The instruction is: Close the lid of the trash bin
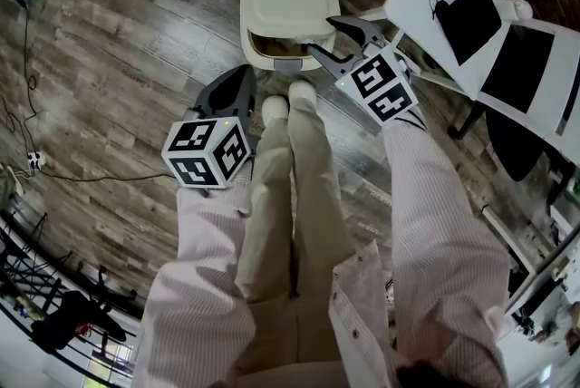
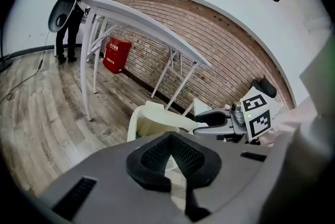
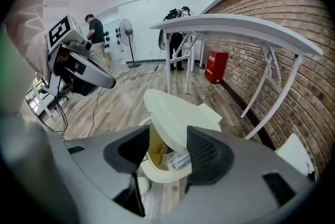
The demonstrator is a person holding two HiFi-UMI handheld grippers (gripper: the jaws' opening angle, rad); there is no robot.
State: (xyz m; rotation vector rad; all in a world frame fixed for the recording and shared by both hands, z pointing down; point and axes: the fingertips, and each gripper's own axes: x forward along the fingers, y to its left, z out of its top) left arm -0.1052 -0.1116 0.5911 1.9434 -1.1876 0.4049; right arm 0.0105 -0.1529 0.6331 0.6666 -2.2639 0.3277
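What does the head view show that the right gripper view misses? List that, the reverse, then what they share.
Only the head view: the person's beige trousers and a flat black item. Only the right gripper view: a red box and a standing fan. Both: the cream plastic trash bin, its lid part raised, and the grey left gripper.

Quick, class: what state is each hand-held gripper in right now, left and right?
Left hand-held gripper: closed, holding nothing.
Right hand-held gripper: open, jaws apart at the half-raised bin lid, not clamped on it.
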